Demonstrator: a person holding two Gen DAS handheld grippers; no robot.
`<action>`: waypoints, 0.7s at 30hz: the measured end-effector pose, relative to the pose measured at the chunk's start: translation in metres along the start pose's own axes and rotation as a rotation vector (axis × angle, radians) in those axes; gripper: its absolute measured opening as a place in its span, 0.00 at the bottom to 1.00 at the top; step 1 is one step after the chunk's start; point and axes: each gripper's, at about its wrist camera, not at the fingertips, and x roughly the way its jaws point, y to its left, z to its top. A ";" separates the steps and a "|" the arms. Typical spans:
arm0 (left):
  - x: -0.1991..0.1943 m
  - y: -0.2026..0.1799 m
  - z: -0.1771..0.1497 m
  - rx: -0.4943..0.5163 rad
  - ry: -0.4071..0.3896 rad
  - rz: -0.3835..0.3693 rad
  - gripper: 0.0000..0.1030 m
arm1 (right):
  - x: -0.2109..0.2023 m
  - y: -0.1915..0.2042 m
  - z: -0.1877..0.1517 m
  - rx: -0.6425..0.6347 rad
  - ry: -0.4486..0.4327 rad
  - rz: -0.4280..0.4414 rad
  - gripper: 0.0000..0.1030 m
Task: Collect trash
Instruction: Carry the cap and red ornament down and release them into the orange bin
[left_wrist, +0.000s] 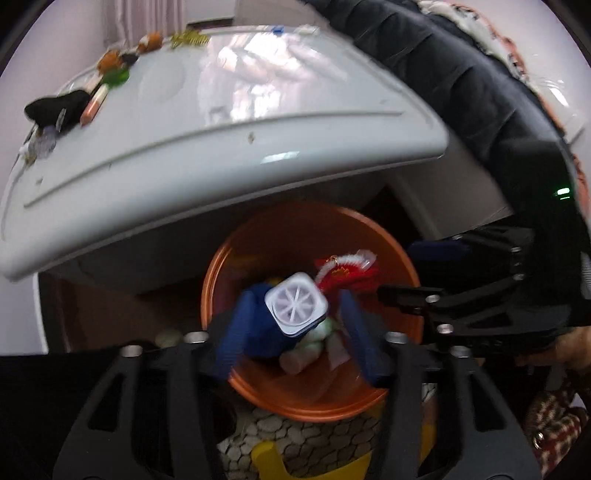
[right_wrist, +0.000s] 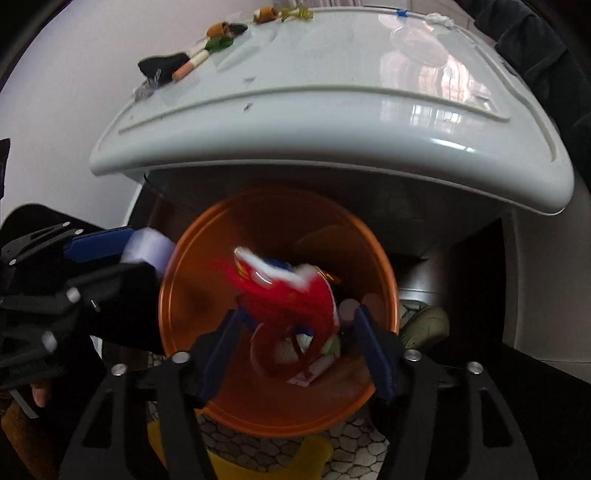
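Observation:
An orange bin (left_wrist: 221, 266) stands on the floor under the edge of a white top, with several scraps inside. My left gripper (left_wrist: 299, 297) hangs over it, blue fingers (left_wrist: 236, 332) spread. A white square pot (left_wrist: 295, 308) sits between them, with a gap showing on its right side. In the right wrist view the bin (right_wrist: 192, 258) fills the middle. My right gripper (right_wrist: 298, 314) is open above it, and a blurred red-and-white wrapper (right_wrist: 291, 291) is loose between its fingers (right_wrist: 373, 350). The right gripper (left_wrist: 413, 273) is also seen at the bin's right rim, the left gripper (right_wrist: 147, 258) at its left.
The white top (right_wrist: 332, 122) overhangs the bin's far side. On its far left lie a black scrap (right_wrist: 162, 64), an orange-tipped tube (right_wrist: 190, 66), a green bit and peel pieces. A dark sleeve (left_wrist: 461, 74) arcs overhead. Yellow plastic (left_wrist: 266, 458) lies on the pebble-pattern floor.

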 end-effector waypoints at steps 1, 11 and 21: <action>0.001 0.001 0.000 -0.013 0.004 0.006 0.64 | -0.003 -0.001 0.002 0.004 -0.013 -0.006 0.65; -0.007 0.003 0.009 -0.011 -0.028 0.112 0.64 | -0.023 -0.027 0.009 0.128 -0.097 0.011 0.80; -0.024 0.012 0.030 -0.002 -0.095 0.250 0.64 | -0.034 -0.027 0.016 0.126 -0.126 0.040 0.83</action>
